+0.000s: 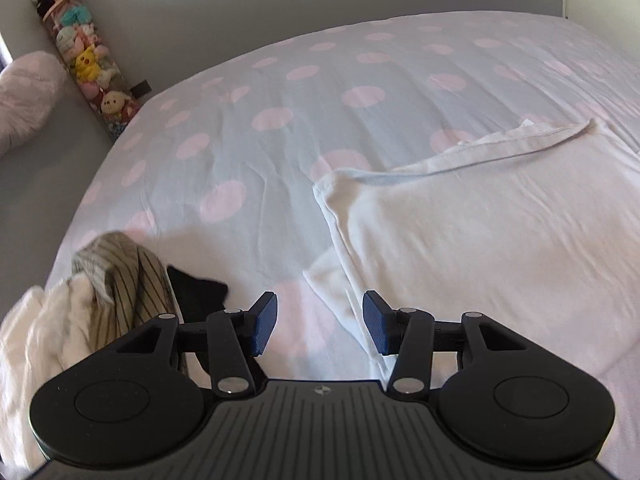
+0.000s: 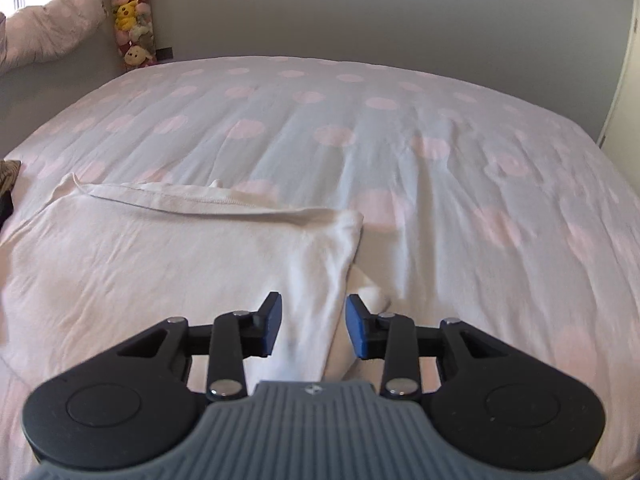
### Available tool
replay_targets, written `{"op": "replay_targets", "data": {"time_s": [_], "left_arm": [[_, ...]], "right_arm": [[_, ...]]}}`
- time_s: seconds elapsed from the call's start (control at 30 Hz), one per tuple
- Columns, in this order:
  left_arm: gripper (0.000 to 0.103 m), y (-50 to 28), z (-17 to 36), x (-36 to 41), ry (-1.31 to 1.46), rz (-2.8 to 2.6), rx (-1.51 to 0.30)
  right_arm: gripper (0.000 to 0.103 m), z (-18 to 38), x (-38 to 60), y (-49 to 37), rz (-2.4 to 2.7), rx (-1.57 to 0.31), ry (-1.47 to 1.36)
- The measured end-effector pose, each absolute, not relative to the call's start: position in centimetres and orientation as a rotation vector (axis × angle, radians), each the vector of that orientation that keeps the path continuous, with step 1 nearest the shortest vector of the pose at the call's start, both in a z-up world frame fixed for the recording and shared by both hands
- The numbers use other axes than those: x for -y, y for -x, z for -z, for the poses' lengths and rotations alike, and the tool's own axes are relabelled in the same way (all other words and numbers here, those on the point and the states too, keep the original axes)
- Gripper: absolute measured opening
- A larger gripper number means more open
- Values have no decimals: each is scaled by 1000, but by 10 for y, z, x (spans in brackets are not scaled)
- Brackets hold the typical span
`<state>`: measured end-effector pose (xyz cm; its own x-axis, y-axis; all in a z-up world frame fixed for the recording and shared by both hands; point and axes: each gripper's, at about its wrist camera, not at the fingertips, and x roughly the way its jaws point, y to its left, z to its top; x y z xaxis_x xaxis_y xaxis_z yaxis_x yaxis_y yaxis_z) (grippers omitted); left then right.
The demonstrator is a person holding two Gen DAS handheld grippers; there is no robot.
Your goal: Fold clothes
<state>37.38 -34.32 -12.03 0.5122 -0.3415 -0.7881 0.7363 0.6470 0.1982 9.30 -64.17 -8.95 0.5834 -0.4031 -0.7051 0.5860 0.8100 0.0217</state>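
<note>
Two grippers hang above a wide bed (image 2: 460, 128), and its cover is pale with big pink dots. It fills almost all of both views, up to a grey wall (image 2: 360, 8) on the far side.

On the cover lies a white garment (image 2: 160, 264), spread flat and folded once, with a stitched hem along its far edge. In the left wrist view the same garment (image 1: 480, 232) takes the right half of the picture; in the right wrist view it takes the left half and the near middle.

At the near left of the left wrist view there is a small heap of other clothes: a striped cloth (image 1: 128, 276), a cream cloth (image 1: 52, 332) and a black piece (image 1: 196, 292).

At the far left corner a tall clear tube of plush toys (image 1: 84, 60) leans at the wall, and a pink fluffy cushion (image 1: 28, 92) is beside it.

The left gripper (image 1: 319, 326) is released: its blue pads stand apart, with only the bed cover and the garment's left edge seen below them, and they hold nothing. The right gripper (image 2: 313, 326) is released too: a narrow fold of the white garment lies under the gap, but the pads do not press on it.

I can read no brand or writing; only a small round mark sits on each gripper body, too small to tell.
</note>
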Motion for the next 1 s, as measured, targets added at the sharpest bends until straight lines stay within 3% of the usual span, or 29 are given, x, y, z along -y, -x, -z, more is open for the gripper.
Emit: {"op": "replay_targets", "data": {"time_s": [0.27, 0.37, 0.83, 1.0], "left_arm": [[58, -337, 160, 275, -78, 635, -984], [61, -331, 176, 259, 97, 604, -1021], [74, -328, 208, 255, 356, 562, -981], [71, -327, 210, 266, 321, 568, -919]], "right_arm": [[62, 127, 605, -2, 692, -595, -682], [63, 146, 601, 18, 718, -530, -833], [60, 190, 601, 11, 627, -355, -1001], [44, 197, 601, -2, 607, -344, -957]]}}
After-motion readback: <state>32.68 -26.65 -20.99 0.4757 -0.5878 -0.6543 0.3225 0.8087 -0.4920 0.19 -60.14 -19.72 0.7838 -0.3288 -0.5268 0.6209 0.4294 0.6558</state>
